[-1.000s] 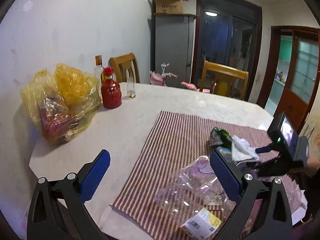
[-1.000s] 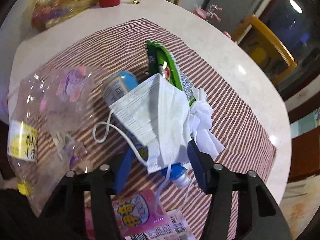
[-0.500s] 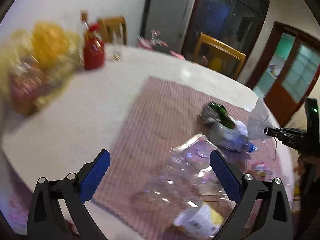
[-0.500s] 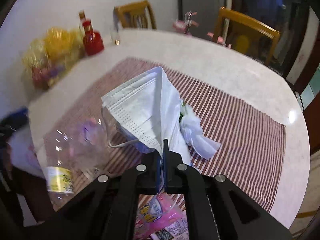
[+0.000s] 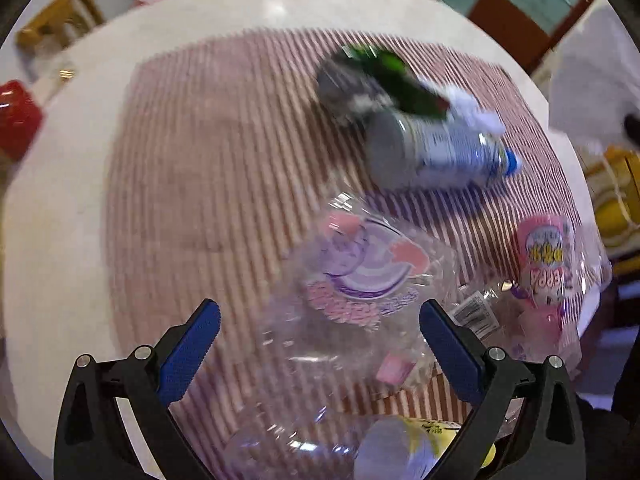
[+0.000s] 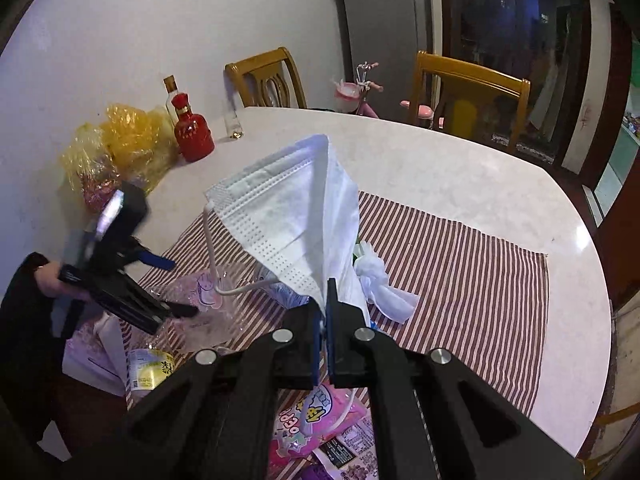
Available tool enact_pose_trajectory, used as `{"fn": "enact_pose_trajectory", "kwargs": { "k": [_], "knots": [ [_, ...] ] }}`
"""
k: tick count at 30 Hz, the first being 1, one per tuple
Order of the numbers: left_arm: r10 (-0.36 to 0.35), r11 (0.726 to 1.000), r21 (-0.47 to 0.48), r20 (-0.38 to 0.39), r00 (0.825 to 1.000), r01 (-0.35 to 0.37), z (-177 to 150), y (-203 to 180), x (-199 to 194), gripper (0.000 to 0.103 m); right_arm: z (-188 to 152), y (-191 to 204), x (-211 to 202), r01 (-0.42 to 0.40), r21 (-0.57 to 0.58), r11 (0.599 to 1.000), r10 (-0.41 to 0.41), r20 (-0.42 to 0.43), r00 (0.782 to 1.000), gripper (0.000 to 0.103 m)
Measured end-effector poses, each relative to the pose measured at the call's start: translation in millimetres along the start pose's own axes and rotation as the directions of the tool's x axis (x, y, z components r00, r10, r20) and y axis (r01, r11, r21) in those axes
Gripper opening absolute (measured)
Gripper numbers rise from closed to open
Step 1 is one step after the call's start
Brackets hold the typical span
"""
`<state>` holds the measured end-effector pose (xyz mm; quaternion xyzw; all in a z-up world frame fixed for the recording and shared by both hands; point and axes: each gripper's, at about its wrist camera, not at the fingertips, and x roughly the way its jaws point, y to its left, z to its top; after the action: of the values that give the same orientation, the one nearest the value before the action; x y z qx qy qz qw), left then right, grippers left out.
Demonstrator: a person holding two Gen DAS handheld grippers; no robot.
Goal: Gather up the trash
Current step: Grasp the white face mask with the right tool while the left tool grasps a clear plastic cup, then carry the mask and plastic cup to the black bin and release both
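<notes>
White face mask (image 6: pixel 294 216) pinched by one edge in the right gripper (image 6: pixel 325 308), jaws pressed tight on it. Mask hangs clear above the striped cloth (image 6: pixel 460 264), one ear loop (image 6: pixel 212 256) dangling loose on its left side.

Rest of the trash lies on the cloth below: a crumpled white tissue (image 6: pixel 380 284) just right of the mask; a clear plastic bag with purple and pink print (image 5: pixel 360 280); a can on its side with a blue end (image 5: pixel 436 152), touching a green wrapper (image 5: pixel 388 76); a pink snack packet (image 5: pixel 548 256) near the cloth's edge; a clear bottle with a yellow label (image 6: pixel 150 368) at the near edge.

Left gripper (image 5: pixel 320 332) points steeply down over the clear bag, blue pads spread wide on either side of it, not pressing. View blurred.

Cloth sits on a pale round table (image 6: pixel 420 160). Far side by the wall: red bottle (image 6: pixel 192 132), yellow plastic bag (image 6: pixel 120 144), small glass (image 6: pixel 232 124). Two wooden chairs (image 6: pixel 468 88) behind.
</notes>
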<state>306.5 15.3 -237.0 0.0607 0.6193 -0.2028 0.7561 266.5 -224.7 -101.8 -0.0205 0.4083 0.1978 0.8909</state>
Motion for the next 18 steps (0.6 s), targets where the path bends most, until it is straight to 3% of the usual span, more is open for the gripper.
{"fn": "enact_pose_trajectory", "kwargs": {
  "k": [1,6,7,8,18],
  "knots": [
    [-0.008,1.0,0.0,-0.016,1.0,0.008,1.4,0.0,5.1,0.095,-0.2,-0.2,-1.0,0.0,0.001,1.0,0.0,0.003,1.0,0.003],
    [-0.05,0.999,-0.018,-0.048,0.998,0.049,4.0,0.4,16.5,0.064,-1.8,1.6,-5.6,0.006,0.001,1.0,-0.006,0.018,1.0,0.004],
    [-0.041,0.999,-0.01,-0.039,0.998,0.041,4.5,-1.4,13.1,0.047,-1.7,1.8,-6.7,0.006,0.002,1.0,-0.006,0.021,1.0,0.004],
    [-0.04,0.999,-0.009,-0.032,0.999,0.04,4.5,-1.4,10.3,0.011,-1.5,2.0,-8.1,0.005,0.003,1.0,-0.005,0.027,1.0,0.004],
    [-0.041,0.998,-0.038,0.152,0.988,0.048,4.4,2.6,-32.9,0.006,-4.8,0.8,-16.0,-0.008,0.017,1.0,0.007,0.05,0.999,0.004]
  ]
}}
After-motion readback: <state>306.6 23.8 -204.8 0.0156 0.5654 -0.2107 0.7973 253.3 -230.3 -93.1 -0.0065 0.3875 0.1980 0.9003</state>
